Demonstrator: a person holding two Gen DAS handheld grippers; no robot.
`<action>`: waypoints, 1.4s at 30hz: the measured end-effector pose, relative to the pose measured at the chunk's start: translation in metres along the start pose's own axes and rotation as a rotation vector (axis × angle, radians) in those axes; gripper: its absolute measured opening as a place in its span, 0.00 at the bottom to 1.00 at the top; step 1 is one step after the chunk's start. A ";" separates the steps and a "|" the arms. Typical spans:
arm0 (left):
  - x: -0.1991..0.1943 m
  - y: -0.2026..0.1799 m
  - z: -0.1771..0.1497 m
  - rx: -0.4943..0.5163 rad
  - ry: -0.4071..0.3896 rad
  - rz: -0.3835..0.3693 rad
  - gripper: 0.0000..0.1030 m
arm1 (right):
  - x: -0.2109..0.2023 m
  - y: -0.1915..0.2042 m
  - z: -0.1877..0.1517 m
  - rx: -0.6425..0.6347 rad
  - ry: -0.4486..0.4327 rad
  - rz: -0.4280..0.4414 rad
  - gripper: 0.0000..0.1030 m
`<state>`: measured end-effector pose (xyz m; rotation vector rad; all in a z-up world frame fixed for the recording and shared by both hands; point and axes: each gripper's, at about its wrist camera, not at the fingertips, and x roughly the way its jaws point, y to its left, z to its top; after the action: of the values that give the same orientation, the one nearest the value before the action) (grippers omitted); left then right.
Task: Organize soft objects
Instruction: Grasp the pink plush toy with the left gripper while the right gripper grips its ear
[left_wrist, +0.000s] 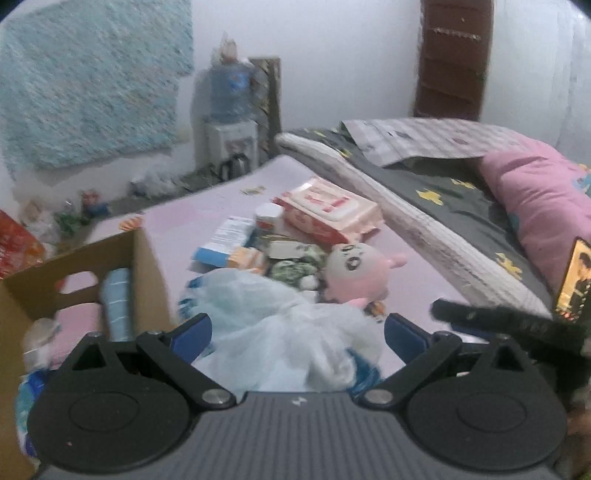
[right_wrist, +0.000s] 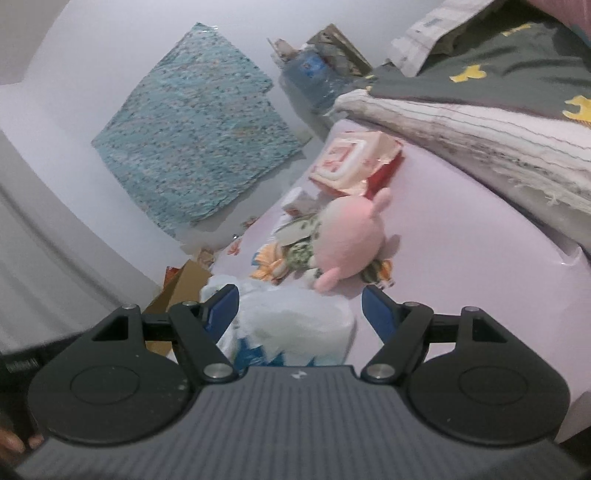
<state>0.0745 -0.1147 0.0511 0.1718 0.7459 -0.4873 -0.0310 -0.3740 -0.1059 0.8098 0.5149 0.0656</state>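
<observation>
Nearest of all, the left gripper (left_wrist: 297, 334) has its blue fingers (left_wrist: 192, 338) spread wide, with a crumpled white plastic bag (left_wrist: 280, 332) lying between them; neither pad presses on it, so nothing is held; the right gripper (right_wrist: 299, 308) likewise stands with its fingers (right_wrist: 221, 308) well apart, and the same bag (right_wrist: 295, 325), blue print showing at its near end, sits in the gap, close to the left finger, though contact there cannot be told; both views are blurred, so fine detail is lost; the bag rests on the near part of a pale pink mat (left_wrist: 417, 273) spread on the floor; at the mat's left edge stands an open cardboard box (left_wrist: 147, 266) with a light blue striped roll (left_wrist: 116, 299) and something pink inside it; just beyond the bag lies a pink plush toy (left_wrist: 356, 273) with a pale face, seen from its back in the right wrist view (right_wrist: 351, 236); beside it, toward the left, is a green-and-white patterned soft bundle (left_wrist: 295, 264), touching the toy as far as can be told; further on sit small printed cartons (left_wrist: 229, 240), a white jar (left_wrist: 269, 215) and a red-and-white packet of wipes (left_wrist: 328, 212) near the mat's far side; along the mat's right edge lies a mattress (left_wrist: 406, 206) with grey star-patterned bedding (left_wrist: 450, 199) and a pink pillow (left_wrist: 535, 206); farthest away, against the white wall, stand a water dispenser (left_wrist: 231, 122) and a teal rug (left_wrist: 92, 85).
</observation>
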 end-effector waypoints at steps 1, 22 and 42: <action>0.008 -0.001 0.009 0.000 0.026 -0.022 0.98 | 0.006 -0.003 0.002 0.004 0.002 -0.003 0.71; 0.174 0.016 0.077 -0.150 0.297 -0.105 0.53 | 0.147 -0.056 0.064 0.041 0.070 -0.009 0.70; 0.174 -0.051 0.054 0.166 0.340 -0.226 0.60 | 0.156 -0.077 0.071 0.279 0.098 0.196 0.51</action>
<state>0.1929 -0.2398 -0.0280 0.3335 1.0642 -0.7469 0.1278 -0.4362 -0.1844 1.1333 0.5430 0.2192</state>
